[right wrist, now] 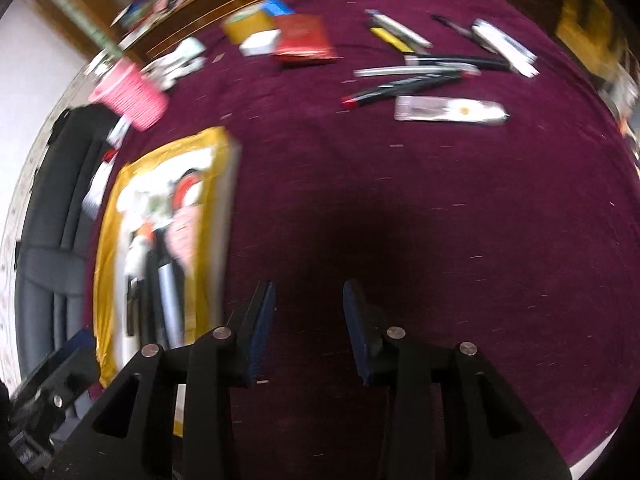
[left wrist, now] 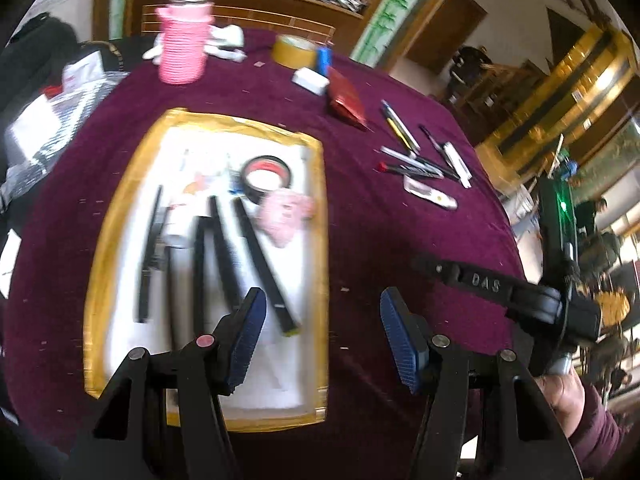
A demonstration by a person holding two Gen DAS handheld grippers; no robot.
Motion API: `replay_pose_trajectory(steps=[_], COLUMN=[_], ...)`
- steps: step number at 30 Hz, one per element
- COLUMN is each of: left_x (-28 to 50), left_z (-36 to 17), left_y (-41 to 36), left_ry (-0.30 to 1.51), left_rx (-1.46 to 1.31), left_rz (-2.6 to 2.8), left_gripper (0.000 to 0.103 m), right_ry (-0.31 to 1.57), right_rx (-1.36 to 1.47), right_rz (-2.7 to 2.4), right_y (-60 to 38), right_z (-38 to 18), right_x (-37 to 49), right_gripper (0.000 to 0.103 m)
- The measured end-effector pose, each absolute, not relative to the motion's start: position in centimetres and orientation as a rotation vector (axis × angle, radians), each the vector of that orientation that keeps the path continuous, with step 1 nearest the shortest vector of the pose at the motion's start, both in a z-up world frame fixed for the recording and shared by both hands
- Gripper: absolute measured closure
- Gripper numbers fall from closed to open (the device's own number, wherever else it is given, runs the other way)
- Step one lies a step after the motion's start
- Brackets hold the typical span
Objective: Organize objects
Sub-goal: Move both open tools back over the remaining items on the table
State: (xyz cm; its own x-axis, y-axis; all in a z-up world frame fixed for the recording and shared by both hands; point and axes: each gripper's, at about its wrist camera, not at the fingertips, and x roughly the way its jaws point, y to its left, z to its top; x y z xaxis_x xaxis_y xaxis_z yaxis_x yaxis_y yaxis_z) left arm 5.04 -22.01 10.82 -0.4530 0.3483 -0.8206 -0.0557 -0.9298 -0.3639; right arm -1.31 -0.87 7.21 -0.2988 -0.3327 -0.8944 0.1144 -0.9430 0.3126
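Your left gripper [left wrist: 323, 312] hangs over the near right edge of the gold-rimmed tray [left wrist: 100, 240], fingers [left wrist: 250, 334] apart, nothing between them. Your right gripper [right wrist: 309, 316] sits over bare maroon cloth on the bench [right wrist: 440, 220], fingers [right wrist: 262, 328] apart too, empty gap. The right wrist view is blurred.

In the tray: several black pens [left wrist: 224, 264] lying roughly parallel, a roll of black tape with a red inner ring [left wrist: 266, 178] at the far side, and a pink soft item [left wrist: 284, 216] touching the tape. I can't tell what that pink thing is.

Loose on the cloth, well apart from the tray on its right: a scatter of pens and markers [right wrist: 420, 68], a clear flat packet [right wrist: 448, 110] just in front of them, and a yellow-bodied cutter [right wrist: 390, 38] farther back. A red booklet [right wrist: 304, 38] lies next to a white block [right wrist: 260, 44], with a yellow tape roll [left wrist: 294, 50] and a blue item [left wrist: 324, 60] behind them. The pink ribbed cup [left wrist: 184, 44] stands upright at the far left of the bench.

In the left wrist view your right hand [left wrist: 564, 396] shows at the lower right, gripping the other tool's handle.
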Motion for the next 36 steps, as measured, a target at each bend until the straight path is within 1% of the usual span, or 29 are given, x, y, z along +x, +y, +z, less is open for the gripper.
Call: replay_pose_trajectory(steps=[6,14,21,27,28,29,31,36], left_x=[4.1,3.5,4.1,4.6,4.7,4.8,4.8,4.7], left_z=[9.9,8.3,6.8,6.3,6.3,6.4,6.4,6.3], left_y=[-17.6,-12.3,-10.5,-10.2,-10.1,-10.1,-10.0,-10.1], left_ry=[-0.420,-0.482,-0.532,-0.577,-0.575,-0.572,-0.571,-0.579], left_rx=[-1.544,-1.607,-1.678,-1.717,-1.718,-1.718,-1.722,-1.736], left_rz=[2.425,2.409,2.426,2.450,2.456,2.462,2.469,2.476], left_gripper=[0.050,0.050,0.050,0.050,0.050,0.050,0.050,0.050], right_ry=[-0.294,-0.208,-0.099,-0.198,-0.207,-0.194,-0.138,-0.022], right_rx=[1.697,1.696,1.666,1.745,1.755,1.715,1.701,1.653], right_rz=[-2.361,-2.422,-2.494,-2.387,-2.376,-2.403,-2.380,-2.331], right_y=[5.4,12.7,16.2,16.6,16.5,16.2,15.0,12.4], right_z=[6.2,5.5,5.1,2.6,2.1,2.2,1.9,1.4], right_x=[-4.0,-10.4,-17.7,-23.1,-23.4,-23.4,-23.6,-22.6], right_gripper=[0.070,0.070,0.070,0.070,0.068,0.062,0.056,0.053])
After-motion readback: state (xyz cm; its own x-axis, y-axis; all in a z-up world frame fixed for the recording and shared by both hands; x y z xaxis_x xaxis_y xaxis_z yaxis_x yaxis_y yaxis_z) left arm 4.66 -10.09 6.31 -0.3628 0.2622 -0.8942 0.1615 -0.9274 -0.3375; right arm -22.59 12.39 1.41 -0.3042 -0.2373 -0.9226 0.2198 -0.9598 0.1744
